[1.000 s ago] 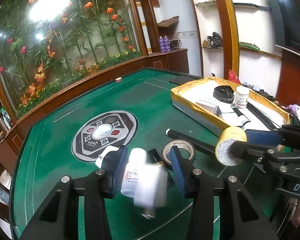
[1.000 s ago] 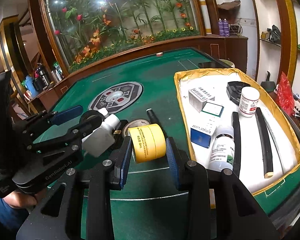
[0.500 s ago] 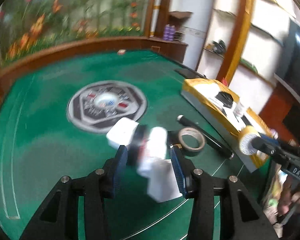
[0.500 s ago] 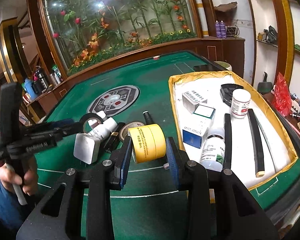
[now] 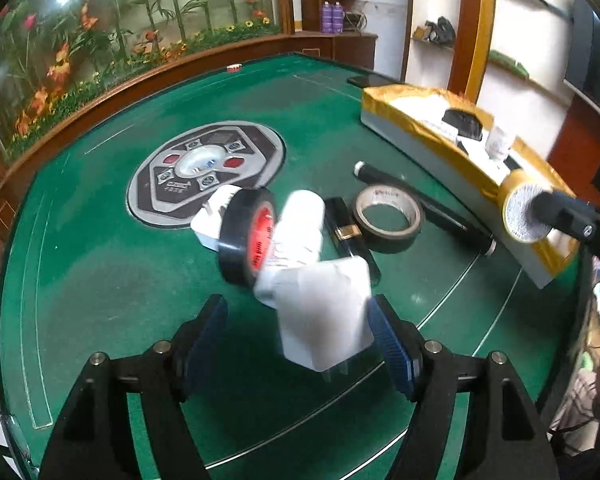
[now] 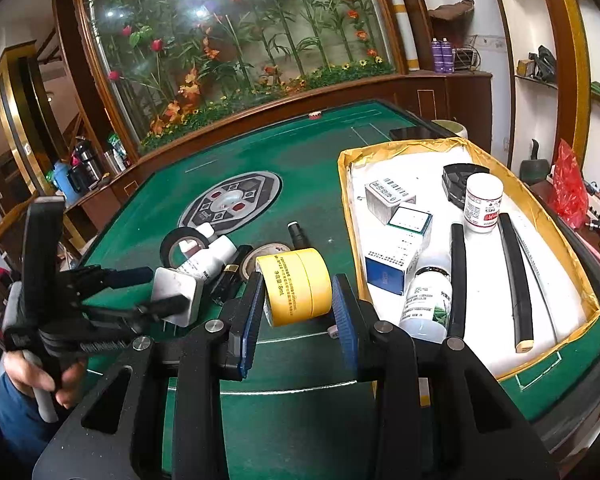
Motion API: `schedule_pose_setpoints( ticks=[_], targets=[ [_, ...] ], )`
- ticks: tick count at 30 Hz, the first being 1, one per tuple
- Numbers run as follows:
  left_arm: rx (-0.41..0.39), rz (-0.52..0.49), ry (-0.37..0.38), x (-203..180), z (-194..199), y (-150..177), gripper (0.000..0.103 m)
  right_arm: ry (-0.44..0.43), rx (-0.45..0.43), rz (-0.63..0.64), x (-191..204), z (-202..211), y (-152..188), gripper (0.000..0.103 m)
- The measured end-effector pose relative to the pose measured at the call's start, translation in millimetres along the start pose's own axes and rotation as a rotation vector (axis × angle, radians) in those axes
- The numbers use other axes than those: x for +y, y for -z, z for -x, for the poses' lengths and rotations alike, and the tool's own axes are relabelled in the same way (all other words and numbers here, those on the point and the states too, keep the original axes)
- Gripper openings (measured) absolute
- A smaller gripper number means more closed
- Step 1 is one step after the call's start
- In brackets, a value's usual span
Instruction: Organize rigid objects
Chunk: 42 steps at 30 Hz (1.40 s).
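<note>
My left gripper (image 5: 296,308) points down at the green table, its jaws opening. A white square box (image 5: 324,316) lies between them, close to the right pad and away from the left one. In the right wrist view that box (image 6: 176,292) sits between the left gripper's (image 6: 166,288) spread fingers. Beyond it lie a black tape roll (image 5: 248,240), a white bottle (image 5: 300,224), a black tube (image 5: 346,232), a grey tape roll (image 5: 388,220) and a black rod (image 5: 420,200). My right gripper (image 6: 298,308) is shut on a yellow tape roll (image 6: 296,286), held above the table.
A gold-rimmed tray (image 6: 342,184) at the right holds boxes, bottles and black rods on white lining. A round grey emblem (image 5: 204,172) marks the table's middle. A hand (image 6: 32,372) grips the left tool at the table's near left edge.
The left gripper tipped downward toward the table and its jaws spread apart, letting go of the white box. The right gripper stayed still with the yellow tape.
</note>
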<state>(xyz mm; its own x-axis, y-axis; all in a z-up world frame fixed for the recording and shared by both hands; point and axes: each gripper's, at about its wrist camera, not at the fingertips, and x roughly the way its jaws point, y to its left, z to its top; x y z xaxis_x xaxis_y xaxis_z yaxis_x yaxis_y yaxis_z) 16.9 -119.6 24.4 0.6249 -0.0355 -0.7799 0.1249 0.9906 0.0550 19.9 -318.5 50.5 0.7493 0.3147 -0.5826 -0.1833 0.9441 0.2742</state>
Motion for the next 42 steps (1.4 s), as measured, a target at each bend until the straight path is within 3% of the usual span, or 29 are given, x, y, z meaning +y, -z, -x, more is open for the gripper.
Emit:
schedule_pose_setpoints(
  ticks=[2,3,4,7,12,17,31,42],
  targets=[
    [0.01,0.003,-0.007,-3,-5,2,0.072,-0.004,0.002,-0.002,0,-1,0,0.034],
    [0.011,0.006,-0.002,-2,-6,3,0.061,-0.006,0.003,-0.003,0,-2,1,0.034],
    [0.019,0.012,0.021,-1,-7,3,0.034,-0.008,0.002,-0.005,0,-2,1,0.034],
    [0.036,0.046,0.053,5,-8,4,0.026,-0.01,0.0,-0.012,-3,0,2,0.034],
    [0.01,0.074,0.116,5,-3,2,0.022,-0.001,-0.015,-0.031,-11,5,2,0.034],
    [-0.03,0.077,0.123,0,6,-3,0.022,0.009,-0.034,-0.045,-18,12,1,0.034],
    [0.029,0.111,0.105,0,-18,-9,0.022,0.001,-0.029,-0.059,-24,13,4,0.034],
    [-0.093,0.123,0.182,-17,18,-26,0.022,0.037,-0.077,-0.108,-46,29,-4,0.034]
  ],
)
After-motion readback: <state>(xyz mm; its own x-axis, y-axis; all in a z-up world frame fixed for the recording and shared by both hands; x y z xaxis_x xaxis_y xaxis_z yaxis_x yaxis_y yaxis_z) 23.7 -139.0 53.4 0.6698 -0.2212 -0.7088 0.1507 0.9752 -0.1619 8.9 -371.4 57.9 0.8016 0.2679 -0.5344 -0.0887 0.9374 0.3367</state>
